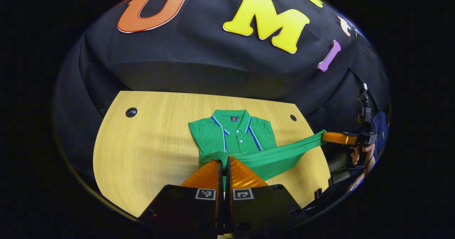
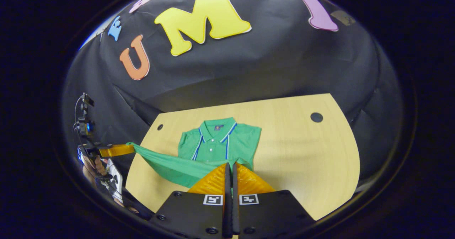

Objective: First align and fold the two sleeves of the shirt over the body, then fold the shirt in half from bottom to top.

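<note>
In the left gripper view, the left tool (image 1: 224, 164) had its two fingers pressed together on the bottom hem of the green shirt (image 1: 236, 136), pinching the cloth at the near edge of the counter (image 1: 149, 150). From that pinch the hem ran as a taut green band out to the right, off past the counter's right edge, where the right tool (image 1: 325, 136) gripped its other end, its fingers closed on the fabric. A hand (image 1: 359, 153) held that tool's handle, with a dark sleeve beside it.

The right gripper view gave the mirror of this. The right tool (image 2: 231, 168) was closed on the hem at the near edge of the counter (image 2: 302, 153), and the band of cloth stretched away to the left, beyond the counter's left edge, to the left tool (image 2: 128, 146), held by a hand (image 2: 94, 166) low in the left of the picture.

The shirt (image 2: 217, 143) lay collar away from both cameras, near the middle of the counter toward its far edge, buttons and blue-and-white placket stripes facing up. Its sleeves appeared already folded in, leaving a narrow rectangular body. The upper part lay flat on the wood while the lower part was lifted by the two tools.

The counter was pale wood with rounded corners and a dark round hole near each far corner. Black cloth walls closed the booth behind and to both sides.
</note>
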Available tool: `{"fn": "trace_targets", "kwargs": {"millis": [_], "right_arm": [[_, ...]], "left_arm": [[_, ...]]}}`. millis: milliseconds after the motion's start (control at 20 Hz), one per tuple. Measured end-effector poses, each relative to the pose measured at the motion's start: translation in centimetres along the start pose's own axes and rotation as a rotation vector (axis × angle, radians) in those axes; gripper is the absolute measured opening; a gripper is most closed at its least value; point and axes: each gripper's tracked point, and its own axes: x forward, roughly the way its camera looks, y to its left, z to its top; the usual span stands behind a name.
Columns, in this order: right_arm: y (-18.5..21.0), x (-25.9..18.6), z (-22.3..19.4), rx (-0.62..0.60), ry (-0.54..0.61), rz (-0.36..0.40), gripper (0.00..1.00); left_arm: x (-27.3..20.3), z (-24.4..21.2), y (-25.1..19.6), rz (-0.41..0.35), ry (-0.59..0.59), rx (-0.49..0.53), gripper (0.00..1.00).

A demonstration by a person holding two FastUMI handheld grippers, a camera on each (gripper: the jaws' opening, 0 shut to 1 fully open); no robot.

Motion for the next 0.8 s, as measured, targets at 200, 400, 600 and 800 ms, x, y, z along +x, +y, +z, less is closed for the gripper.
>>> {"fn": "trace_targets", "kwargs": {"millis": [200,400,600,800], "right_arm": [[-0.3,3.3,3.9,0.029,-0.071,0.000,0.02],[-1.4,8.0,5.7,0.043,-0.100,0.001,0.02],[-2.8,12.6,7.5,0.000,-0.150,-0.013,0.02],[-4.2,18.7,7.7,0.003,-0.166,-0.023,0.02]], "left_arm": [[3.3,2.7,1.7,0.018,-0.050,-0.021,0.04],[7.7,4.9,3.9,0.062,-0.118,-0.052,0.04],[12.5,7.0,5.9,0.102,-0.197,-0.051,0.03],[17.5,7.4,7.7,0.138,-0.228,0.001,0.03]]}}
